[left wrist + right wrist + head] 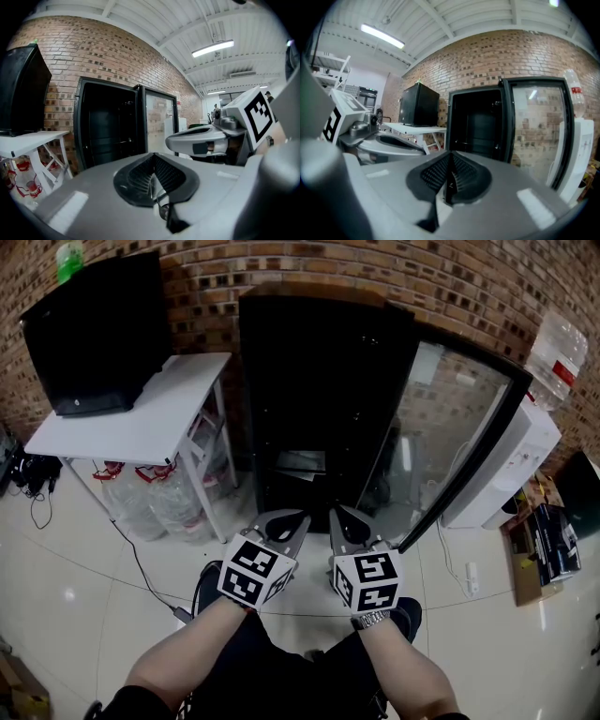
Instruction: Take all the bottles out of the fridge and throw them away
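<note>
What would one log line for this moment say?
fridge: glass door open, interior dark | left gripper: shut, empty | right gripper: shut, empty

Office break area, brick wall (469, 287), glass-door fridge (319, 399), water dispenser (514, 460)

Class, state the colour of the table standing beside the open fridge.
White; the table shows best in the head view.

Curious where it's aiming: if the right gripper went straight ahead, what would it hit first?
Probably the open fridge: the right gripper aims at its dark inside, nothing visibly between. Depth unclear.
</note>
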